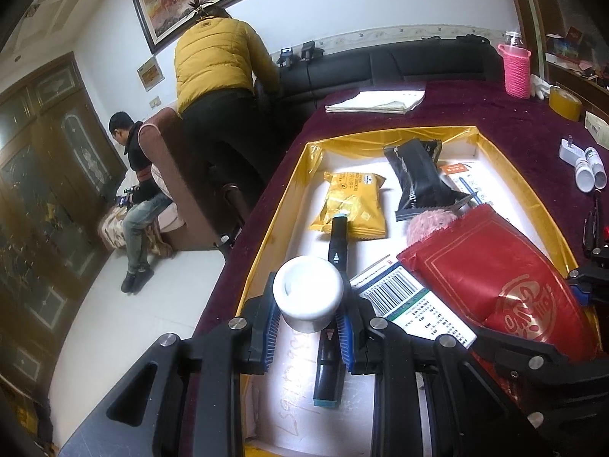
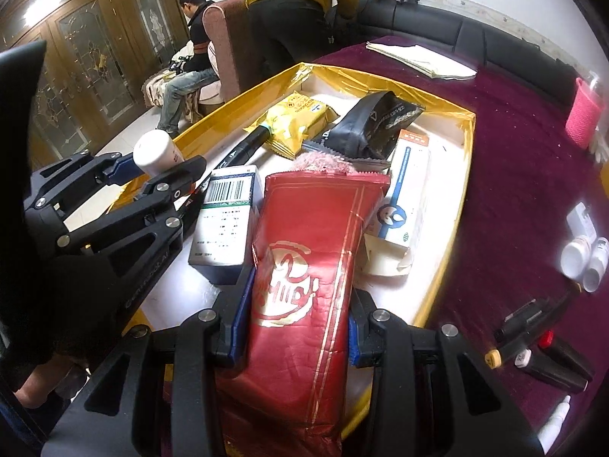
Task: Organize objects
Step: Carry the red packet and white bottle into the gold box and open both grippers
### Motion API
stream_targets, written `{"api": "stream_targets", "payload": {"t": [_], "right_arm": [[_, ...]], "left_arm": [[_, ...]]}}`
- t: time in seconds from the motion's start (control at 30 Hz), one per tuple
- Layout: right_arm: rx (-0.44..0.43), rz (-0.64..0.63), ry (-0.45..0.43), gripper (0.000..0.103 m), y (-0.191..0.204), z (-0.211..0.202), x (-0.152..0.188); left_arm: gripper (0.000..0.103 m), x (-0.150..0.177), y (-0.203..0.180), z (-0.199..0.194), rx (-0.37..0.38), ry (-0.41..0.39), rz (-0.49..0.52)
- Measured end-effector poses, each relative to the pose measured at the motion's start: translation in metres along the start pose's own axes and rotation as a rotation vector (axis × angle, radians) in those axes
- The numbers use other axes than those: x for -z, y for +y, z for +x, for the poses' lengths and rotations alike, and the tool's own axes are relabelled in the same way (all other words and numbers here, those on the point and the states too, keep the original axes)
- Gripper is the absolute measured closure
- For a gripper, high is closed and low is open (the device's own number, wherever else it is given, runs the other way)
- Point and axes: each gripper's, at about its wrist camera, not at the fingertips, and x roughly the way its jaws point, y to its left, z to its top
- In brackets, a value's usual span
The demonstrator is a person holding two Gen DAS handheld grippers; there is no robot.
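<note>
My left gripper (image 1: 307,314) is shut on a small white bottle (image 1: 307,291) and holds it above the near end of a gold-rimmed white tray (image 1: 266,224); it also shows in the right wrist view (image 2: 154,169). My right gripper (image 2: 295,327) is shut on a red foil bag (image 2: 304,274) that reaches over the tray; the bag also shows in the left wrist view (image 1: 506,278). In the tray lie a yellow snack pack (image 1: 352,202), a black pouch (image 1: 418,175), a black marker (image 1: 337,243), a barcoded box (image 1: 411,304) and a white toothpaste box (image 2: 405,198).
The tray sits on a maroon cloth table (image 2: 514,190). On the cloth lie white bottles (image 2: 582,259), markers (image 2: 540,346), a paper stack (image 1: 377,103), a pink sleeved bottle (image 1: 517,68) and a tape roll (image 1: 565,103). Two people (image 1: 217,64) are beyond the table by a sofa.
</note>
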Motion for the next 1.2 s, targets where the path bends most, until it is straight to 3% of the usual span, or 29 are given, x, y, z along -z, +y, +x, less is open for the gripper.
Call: {"api": "stream_targets", "payload": {"t": [0.37,0.6,0.73,0.93,1.2], "right_arm": [[0.025,-0.002,0.01,0.065,0.0,0.011,-0.007],[0.006,-0.003,0.029,0.062,0.0,0.007,-0.005],[0.008,-0.003,0.021,0.061,0.0,-0.002,-0.005],[-0.015,0.035,-0.038,0.061,-0.009,-0.033,-0.002],[-0.052,0.119,-0.084,0.061,-0.027,-0.069,0.009]], "left_arm": [[0.08,0.005,0.003,0.011,0.007,0.04,-0.014],[0.078,0.006,0.008,0.01,0.052,0.069,-0.049],[0.077,0.008,0.013,0.006,0.071,0.084,-0.067],[0.063,0.006,0.016,-0.012,0.057,0.049,-0.08],[0.063,-0.002,0.012,-0.036,0.09,0.014,-0.081]]}}
